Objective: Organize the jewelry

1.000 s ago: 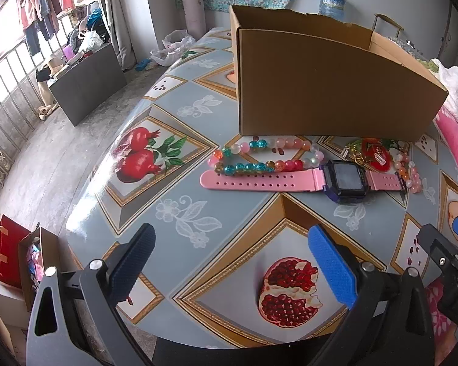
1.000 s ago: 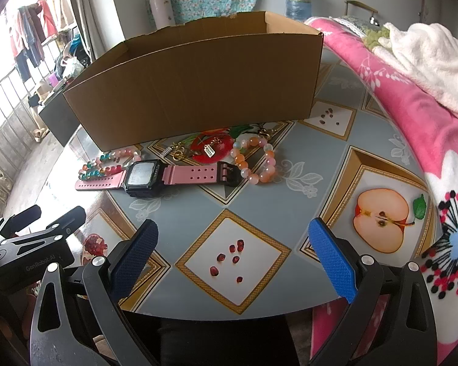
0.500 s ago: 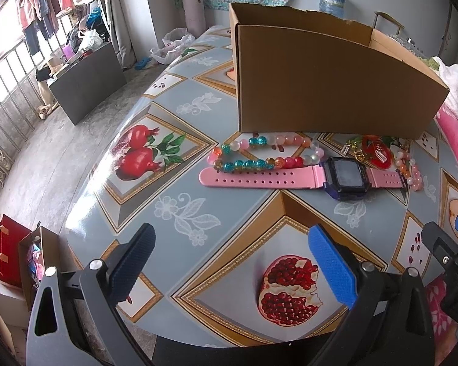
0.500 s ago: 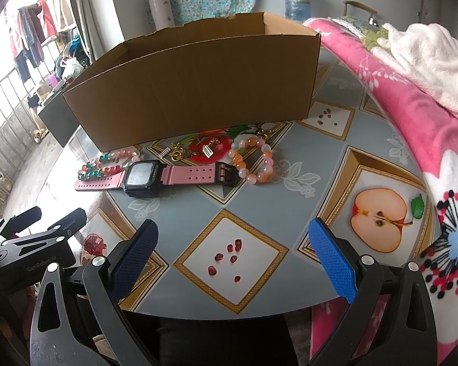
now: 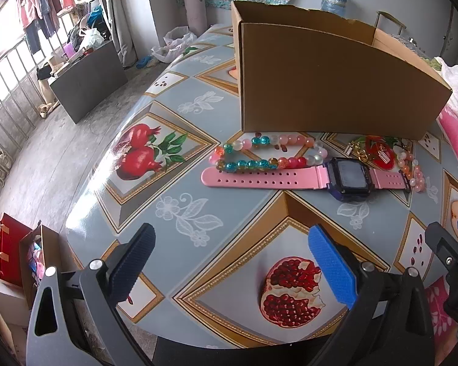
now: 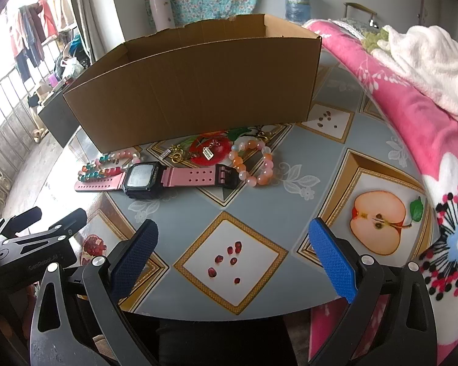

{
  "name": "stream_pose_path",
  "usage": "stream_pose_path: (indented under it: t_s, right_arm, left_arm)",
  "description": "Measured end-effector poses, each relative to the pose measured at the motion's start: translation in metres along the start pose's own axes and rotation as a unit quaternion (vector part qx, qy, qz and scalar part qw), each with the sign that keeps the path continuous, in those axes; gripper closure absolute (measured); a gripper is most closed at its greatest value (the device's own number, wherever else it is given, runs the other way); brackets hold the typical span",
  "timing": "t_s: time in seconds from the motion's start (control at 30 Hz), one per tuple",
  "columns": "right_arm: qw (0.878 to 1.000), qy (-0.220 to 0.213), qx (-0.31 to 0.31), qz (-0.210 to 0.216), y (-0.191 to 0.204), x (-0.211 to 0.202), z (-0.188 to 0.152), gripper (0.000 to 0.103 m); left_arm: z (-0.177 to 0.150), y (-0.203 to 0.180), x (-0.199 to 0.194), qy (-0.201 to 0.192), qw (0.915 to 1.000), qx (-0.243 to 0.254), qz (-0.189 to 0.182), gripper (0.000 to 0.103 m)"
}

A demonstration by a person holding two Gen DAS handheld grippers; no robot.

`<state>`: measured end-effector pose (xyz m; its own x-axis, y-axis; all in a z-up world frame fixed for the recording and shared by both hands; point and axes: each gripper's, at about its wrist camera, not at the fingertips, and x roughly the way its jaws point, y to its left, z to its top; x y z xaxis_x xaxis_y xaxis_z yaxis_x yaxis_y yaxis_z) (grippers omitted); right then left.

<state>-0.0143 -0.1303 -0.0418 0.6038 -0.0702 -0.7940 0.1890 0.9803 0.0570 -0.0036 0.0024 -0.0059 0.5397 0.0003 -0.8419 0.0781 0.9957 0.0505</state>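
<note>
A pink-strapped watch (image 5: 296, 177) (image 6: 171, 177) with a dark square face lies flat before an open cardboard box (image 5: 326, 82) (image 6: 198, 82). Behind its strap curls a multicolour bead bracelet (image 5: 259, 154) (image 6: 107, 164). At the watch's buckle end sits an orange-pink bead bracelet (image 6: 255, 163) (image 5: 412, 167), and gold charms (image 6: 209, 152) (image 5: 363, 152) lie close to the box wall. My left gripper (image 5: 232, 262) stands open over the table's near edge, short of the watch, holding nothing. Equally empty and open, my right gripper (image 6: 233, 259) hovers near the front edge.
The round table (image 6: 290, 213) wears a fruit-print cloth. A pink blanket (image 6: 412, 116) and a white towel (image 6: 427, 58) crowd the right side. Left of the table, down on the floor, are a dark cabinet (image 5: 85, 79) and red bags (image 5: 12, 250).
Both grippers have drifted slightly; the box and jewelry sit a little lower and nearer in the views. Neither gripper has changed its opening and the jewelry has not moved.
</note>
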Motion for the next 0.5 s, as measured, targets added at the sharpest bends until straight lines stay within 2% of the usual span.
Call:
stream_pose_path:
  t_s: [0.5]
  right_arm:
    - [1.0,0.0,0.001,-0.001,0.0,-0.001,0.0025,0.008]
  left_arm:
    - [-0.0018,0.0029,-0.0017,0.004,1.0,-0.002,0.001,0.004]
